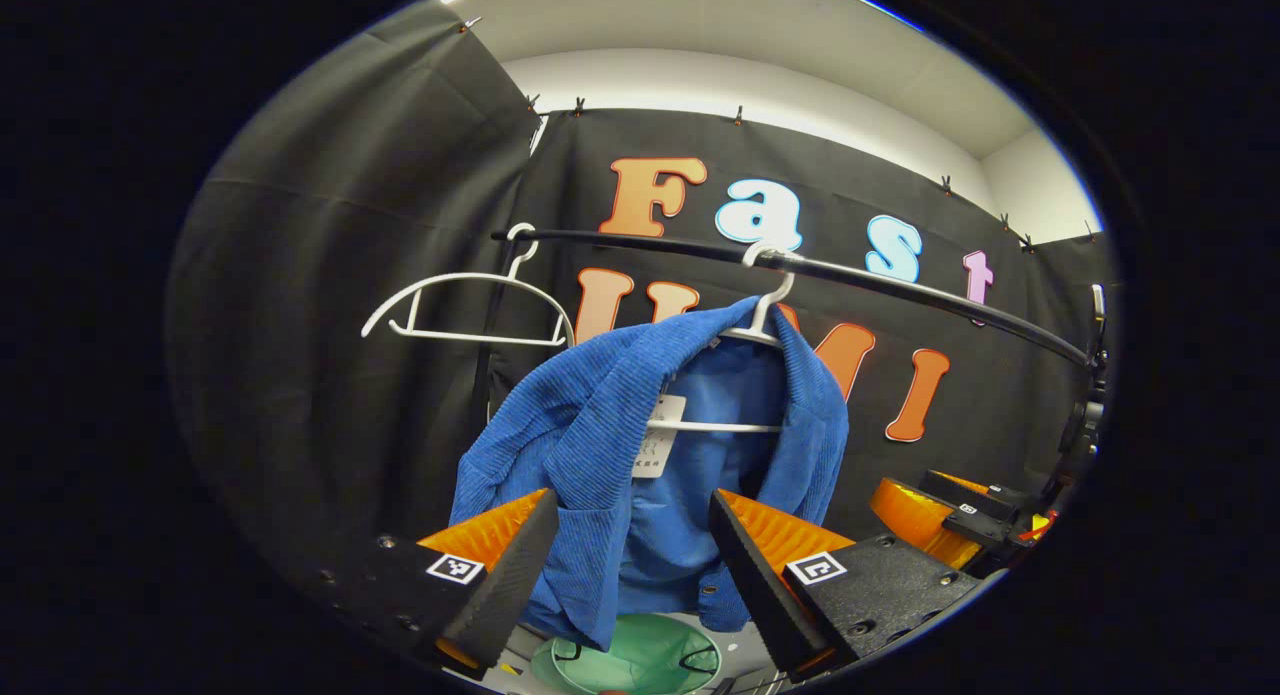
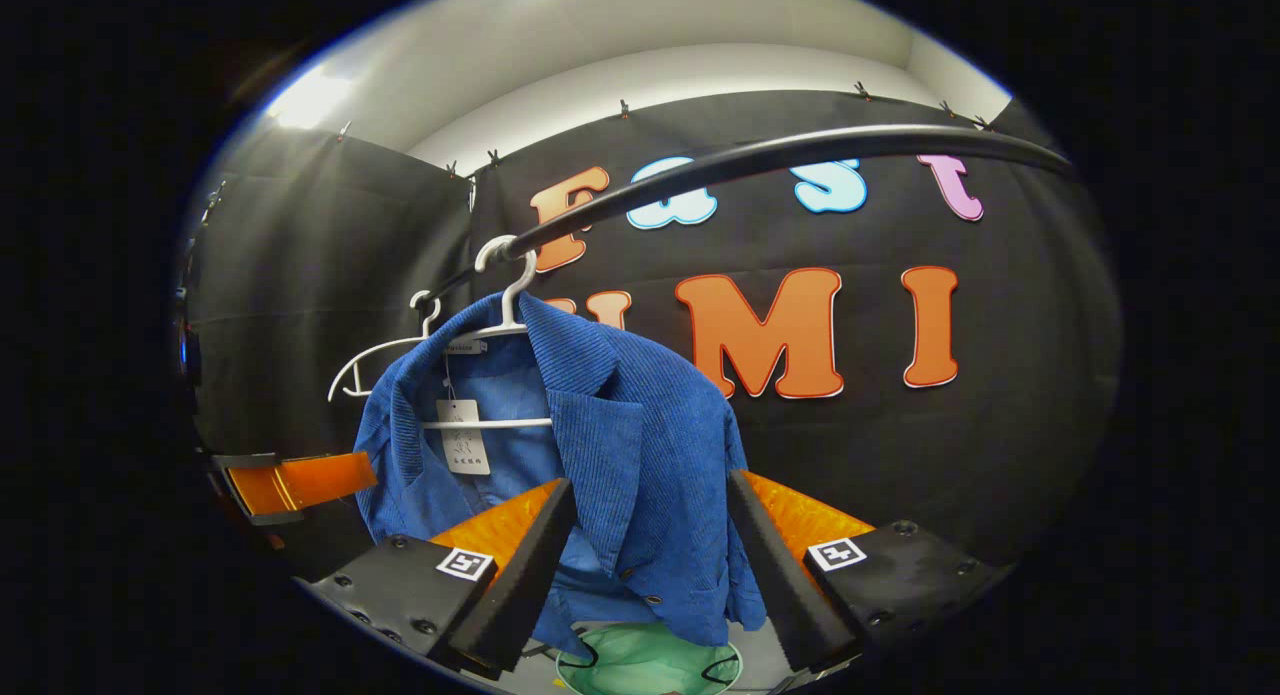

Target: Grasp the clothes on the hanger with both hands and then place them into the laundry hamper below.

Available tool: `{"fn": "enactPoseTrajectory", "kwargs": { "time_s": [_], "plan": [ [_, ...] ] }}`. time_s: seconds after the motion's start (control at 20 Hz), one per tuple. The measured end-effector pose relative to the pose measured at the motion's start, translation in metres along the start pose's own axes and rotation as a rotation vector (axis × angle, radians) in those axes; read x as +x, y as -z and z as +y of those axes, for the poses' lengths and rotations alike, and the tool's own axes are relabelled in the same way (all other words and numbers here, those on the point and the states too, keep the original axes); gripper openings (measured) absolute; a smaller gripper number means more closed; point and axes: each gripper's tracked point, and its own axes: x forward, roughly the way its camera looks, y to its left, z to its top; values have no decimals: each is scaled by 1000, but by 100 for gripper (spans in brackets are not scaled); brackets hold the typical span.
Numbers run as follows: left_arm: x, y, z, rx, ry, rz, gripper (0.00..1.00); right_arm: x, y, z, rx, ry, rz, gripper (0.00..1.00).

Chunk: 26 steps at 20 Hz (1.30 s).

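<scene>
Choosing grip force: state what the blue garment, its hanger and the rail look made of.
Blue garment: ribbed, corduroy-like cloth, matte, going by its fine parallel ridges. Hanger: smooth white, probably plastic or coated wire. Rail: black tube with a soft sheen, likely painted metal.

This is a staged recording booth rather than a lived-in home: black cloth (image 2: 300, 275) is clipped up as walls beneath a plain white ceiling (image 1: 760, 55). A black clothes rail (image 1: 900, 285) crosses it, carrying a bare white hanger (image 1: 465, 305) and a blue jacket (image 2: 620, 455). A pale green hamper (image 1: 630, 660) stands on the floor below.
</scene>
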Motion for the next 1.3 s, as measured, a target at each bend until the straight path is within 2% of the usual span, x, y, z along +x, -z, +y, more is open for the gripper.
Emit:
{"fn": "enactPoseTrajectory", "kwargs": {
  "time_s": [0.05, 0.2, 0.25, 0.45, 0.75, 0.85, 0.9, 1.0, 1.1, 1.2, 1.25, 1.3],
  "plan": [
    [5, 2, 4, -3, 0, 4, 95, 11, 4, 6, 6, -4, 3, 92],
    [18, 6, 15, -4, 9, 11, 95, 44, 19, 19, 7, -17, 13, 92],
    [23, 9, 18, -1, 12, 15, 95, 54, 23, 21, 8, -16, 14, 99],
    [39, 18, 27, -3, 24, 36, 95, 88, 42, 28, 39, -6, 47, 99],
    [62, 37, 27, -11, 55, 72, 95, 118, 61, 33, 68, 18, 80, 99],
    [71, 44, 28, -17, 58, 85, 95, 125, 64, 35, 79, 5, 90, 99],
    [75, 47, 29, -22, 56, 94, 95, 129, 65, 34, 86, 5, 92, 96],
    [80, 51, 30, -30, 57, 103, 95, 134, 64, 32, 102, -4, 85, 82],
    [85, 50, 31, -35, 65, 105, 95, 134, 62, 34, 143, -27, 82, 59],
    [89, 50, 32, -38, 72, 104, 94, 136, 61, 30, 190, -37, 85, 42],
    [91, 51, 32, -39, 75, 103, 94, 134, 58, 26, 217, -26, 78, 37],
    [92, 51, 33, -40, 78, 102, 93, 133, 56, 23, 237, -27, 75, 15]
  ]
}}
